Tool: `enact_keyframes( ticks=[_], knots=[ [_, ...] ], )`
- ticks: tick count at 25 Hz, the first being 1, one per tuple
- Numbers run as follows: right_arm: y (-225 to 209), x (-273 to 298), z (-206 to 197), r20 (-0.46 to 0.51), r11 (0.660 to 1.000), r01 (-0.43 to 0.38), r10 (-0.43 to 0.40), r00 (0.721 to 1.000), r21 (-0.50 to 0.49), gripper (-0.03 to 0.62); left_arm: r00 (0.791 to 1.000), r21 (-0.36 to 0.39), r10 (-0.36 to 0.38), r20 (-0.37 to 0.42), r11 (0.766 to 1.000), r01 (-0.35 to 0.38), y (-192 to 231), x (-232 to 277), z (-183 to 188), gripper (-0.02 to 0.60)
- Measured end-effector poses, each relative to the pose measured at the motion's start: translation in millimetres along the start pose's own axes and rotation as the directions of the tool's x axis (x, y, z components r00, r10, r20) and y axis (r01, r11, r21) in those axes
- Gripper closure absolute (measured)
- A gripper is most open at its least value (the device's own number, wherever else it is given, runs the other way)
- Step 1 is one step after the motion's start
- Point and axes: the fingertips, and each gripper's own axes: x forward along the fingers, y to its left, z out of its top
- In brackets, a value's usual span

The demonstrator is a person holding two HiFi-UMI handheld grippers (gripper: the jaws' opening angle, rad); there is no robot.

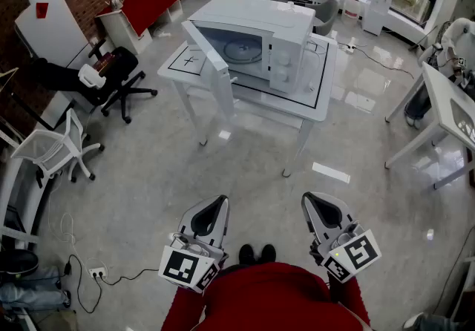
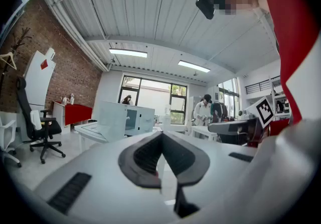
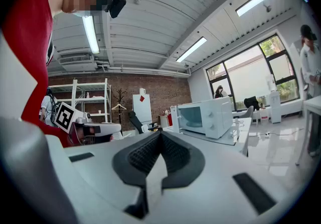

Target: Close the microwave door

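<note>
Red sleeves (image 1: 267, 296) fill the bottom of the head view, and just ahead of them the two grippers are held level over the grey floor (image 1: 148, 174), side by side but apart. The left gripper (image 1: 210, 212) is clenched: in its own view the dark pads (image 2: 145, 155) meet at the tip with nothing between them. The right gripper (image 1: 320, 211) is clenched and empty too, its pads (image 3: 175, 155) pressed together. A pair of black shoes (image 1: 256, 253) shows between the two.

Well beyond both grippers stands a white table (image 1: 315, 99), and the white microwave (image 1: 286, 33) sits on it inside a black outline, nearer the back edge than the front. The microwave door (image 1: 208, 62) stands wide open, swung out on its left hinge toward the table's front-left corner, so the turntable inside shows. Neither gripper touches it.

Left of the table, near the brick wall, are a black office chair (image 1: 119, 77) and a white chair (image 1: 56, 148).
</note>
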Motion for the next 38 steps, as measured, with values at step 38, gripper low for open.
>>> enact_keyframes(
  ticks=[38],
  knots=[
    [-34.5, -27.8, -12.6, 0.015, 0.995, -0.017, 0.016, 1.0, 0.099, 0.58, 1.0, -0.014, 0.002, -0.026, 1.0, -0.002, -32.8, 21.7, -14.4, 0.571]
  ],
)
